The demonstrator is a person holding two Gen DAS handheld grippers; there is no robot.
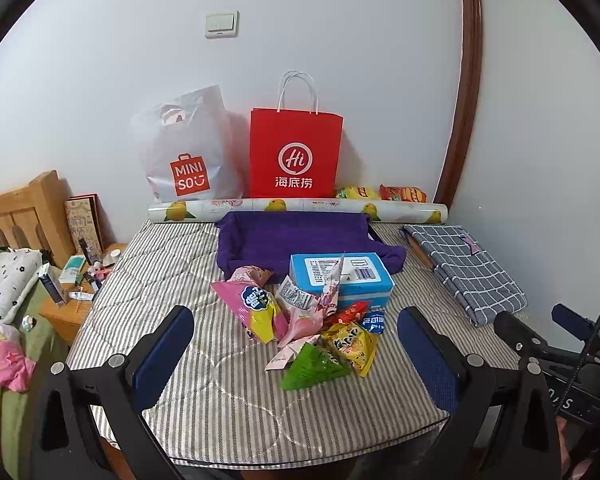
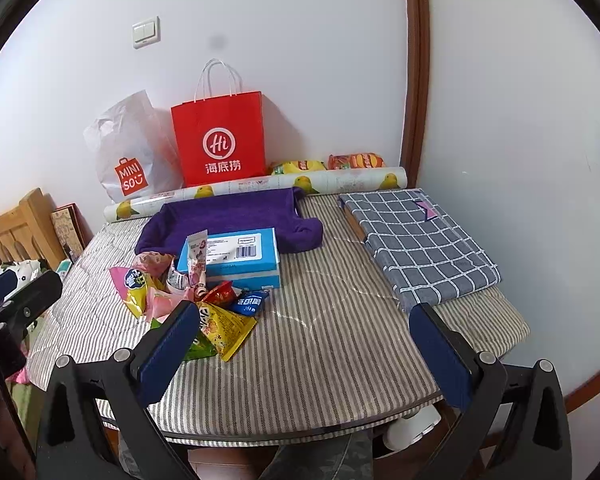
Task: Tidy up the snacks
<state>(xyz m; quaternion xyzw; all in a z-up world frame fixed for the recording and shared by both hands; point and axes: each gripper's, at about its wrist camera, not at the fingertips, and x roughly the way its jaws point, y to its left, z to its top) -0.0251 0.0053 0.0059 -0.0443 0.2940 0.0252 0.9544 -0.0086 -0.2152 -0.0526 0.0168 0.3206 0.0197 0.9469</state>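
Left gripper [image 1: 296,354]: jaws spread wide, empty, hovering above the near edge of the striped surface [image 1: 204,392].
Right gripper [image 2: 304,344]: jaws spread wide, empty, to the right of the pile.
Snack pile [image 1: 308,324]: about eight small packets heaped mid-surface, touching one blue box [image 1: 342,278].
Purple basket [image 1: 296,236]: one, soft-sided, just behind the box.
Extra snacks: two bags, yellow [image 1: 358,193] and orange [image 1: 403,193], by the wall.
Bags: one red paper bag [image 1: 295,154], one white plastic bag [image 1: 188,152].
Folded checked cloth [image 1: 466,268]: one, far right.
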